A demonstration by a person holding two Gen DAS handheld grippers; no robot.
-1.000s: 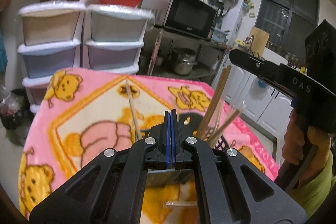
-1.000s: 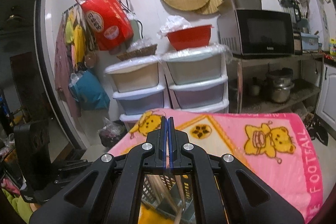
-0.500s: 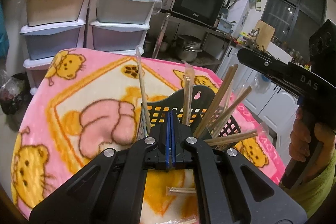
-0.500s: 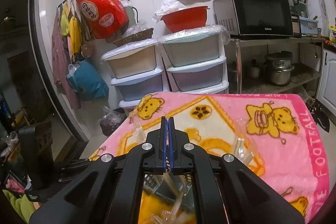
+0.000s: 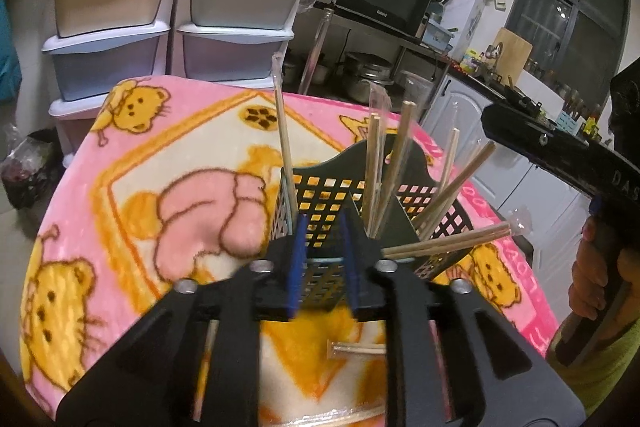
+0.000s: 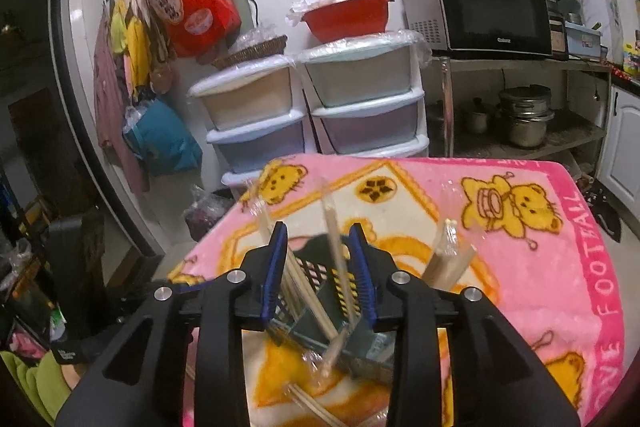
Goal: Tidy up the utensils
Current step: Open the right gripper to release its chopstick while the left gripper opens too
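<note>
A black perforated utensil basket stands on the pink blanket, with several wooden chopsticks in clear wrappers leaning out of it. My left gripper is right at the basket's near wall. Its jaws are opening, and the wall shows between the blue pads without being pressed. The right gripper, held by a hand, comes in from the right. In the right wrist view, my right gripper hangs over the basket. Its jaws are also opening, and one wrapped chopstick stands free between them.
A pink cartoon blanket covers the table, whose edges drop off at the left and far side. Loose wrapped chopsticks lie in front of the basket. Behind the table are plastic drawer units and a metal shelf with a microwave.
Both grippers have sunk toward the table, so the basket and chopsticks now fill more of each view. Both pairs of jaws were shut and now stand apart.
</note>
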